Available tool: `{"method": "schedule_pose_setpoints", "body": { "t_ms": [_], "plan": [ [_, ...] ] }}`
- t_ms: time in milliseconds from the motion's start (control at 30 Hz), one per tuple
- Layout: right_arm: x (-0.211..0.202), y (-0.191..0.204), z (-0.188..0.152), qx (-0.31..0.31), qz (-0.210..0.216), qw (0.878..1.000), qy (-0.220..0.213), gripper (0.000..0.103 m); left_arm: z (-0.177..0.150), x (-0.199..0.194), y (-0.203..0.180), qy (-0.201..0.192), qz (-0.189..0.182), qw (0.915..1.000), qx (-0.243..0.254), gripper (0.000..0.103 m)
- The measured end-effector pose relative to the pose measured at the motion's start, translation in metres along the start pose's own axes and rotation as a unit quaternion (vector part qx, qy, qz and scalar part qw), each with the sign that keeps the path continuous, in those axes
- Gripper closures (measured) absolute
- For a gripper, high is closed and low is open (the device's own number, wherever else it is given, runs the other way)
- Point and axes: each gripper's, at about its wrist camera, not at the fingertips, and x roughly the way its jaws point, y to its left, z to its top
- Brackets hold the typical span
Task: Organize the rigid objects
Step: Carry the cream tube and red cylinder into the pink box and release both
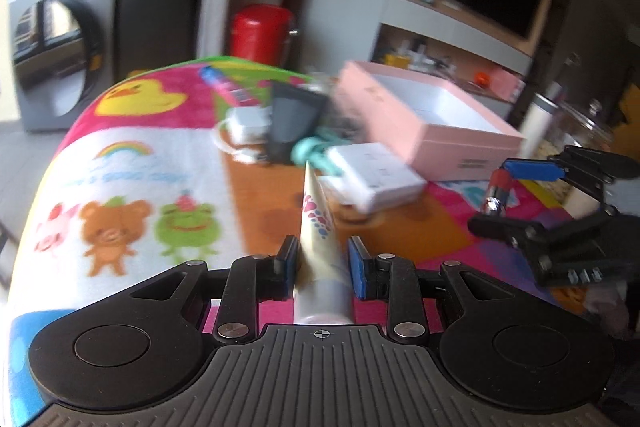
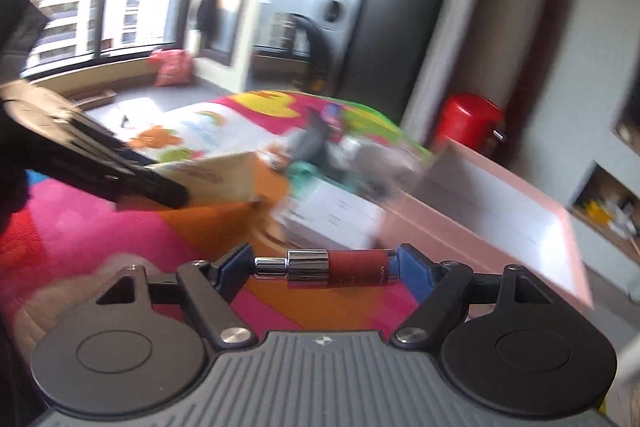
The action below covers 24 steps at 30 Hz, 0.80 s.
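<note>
Cartoon-printed cloth [image 1: 132, 163] covers my table, with a pink box [image 1: 430, 115], open and white inside, beside a blurred heap of white adapters. My left gripper [image 1: 323, 259] pinches a cream tube [image 1: 318, 227] with pink and blue print. My right gripper [image 2: 326, 263] clamps a red-and-chrome lipstick [image 2: 340, 267] crosswise, end to end, above the cloth.

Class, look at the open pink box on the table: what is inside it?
The pink box shows a bare white interior where visible. Its near wall hides the front of the floor in both views, and motion blur prevents ruling out small items.
</note>
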Motion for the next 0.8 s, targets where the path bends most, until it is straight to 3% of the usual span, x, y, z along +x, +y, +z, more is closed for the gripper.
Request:
{"method": "schedule_pose_setpoints", "body": {
  "t_ms": [233,400,600,800],
  "plan": [
    [-0.033,-0.05,-0.03,0.087,-0.05,0.995,0.004,0.024,0.001,0.004,-0.051,0.022,-0.028,0.9959,0.083,0.073],
    [-0.046,-0.057,-0.048,0.096,-0.07,0.993,0.004,0.024,-0.002,0.034,-0.056,0.076,-0.046,0.9946,0.054,0.074],
    [-0.04,-0.058,-0.063,0.108,-0.056,0.992,0.021,0.024,0.002,0.054,-0.071,0.096,-0.014,0.9917,0.084,0.074],
    [-0.032,-0.061,-0.075,0.143,-0.045,0.988,0.037,0.024,-0.007,0.049,-0.079,0.072,0.009,0.9921,0.102,0.073]
  ]
}}
